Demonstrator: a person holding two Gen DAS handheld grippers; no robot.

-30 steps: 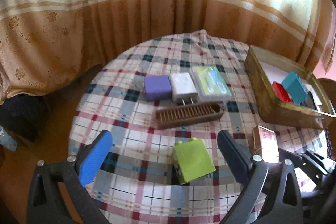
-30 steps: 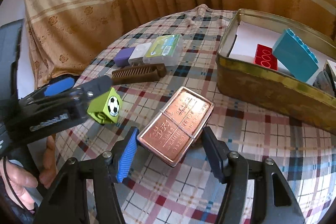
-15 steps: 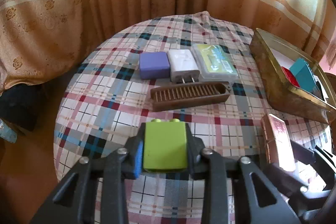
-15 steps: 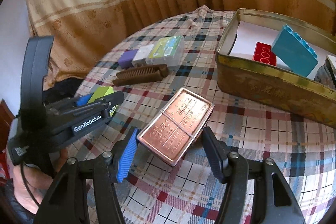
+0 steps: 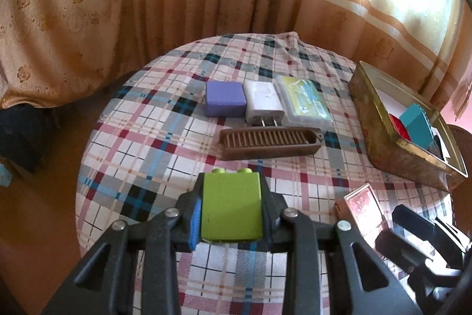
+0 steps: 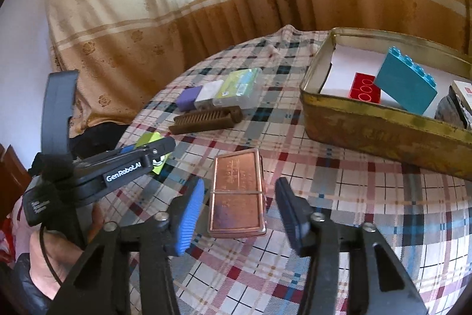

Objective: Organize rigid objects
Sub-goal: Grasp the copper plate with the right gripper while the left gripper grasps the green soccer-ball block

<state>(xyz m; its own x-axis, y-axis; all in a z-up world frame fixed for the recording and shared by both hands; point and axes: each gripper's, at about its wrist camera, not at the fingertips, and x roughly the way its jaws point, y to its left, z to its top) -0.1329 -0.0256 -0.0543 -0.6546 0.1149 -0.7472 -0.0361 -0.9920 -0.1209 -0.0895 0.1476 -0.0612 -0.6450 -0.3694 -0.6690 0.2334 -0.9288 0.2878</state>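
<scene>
Taking the gold tin [image 6: 383, 132] as my landmark, far to its left my left gripper [image 5: 231, 211] is pinched tight on the lime-green toy brick [image 5: 231, 207], pads pressing both its sides. Nearer the tin, in front of its long side, my right gripper [image 6: 240, 211] stands spread around the copper-coloured case [image 6: 236, 194], which lies flat on the plaid tablecloth [image 6: 368, 197] with a gap to each pad after a slight closing. Inside the tin lie a red brick [image 6: 364, 90] and a teal brick [image 6: 405, 81].
</scene>
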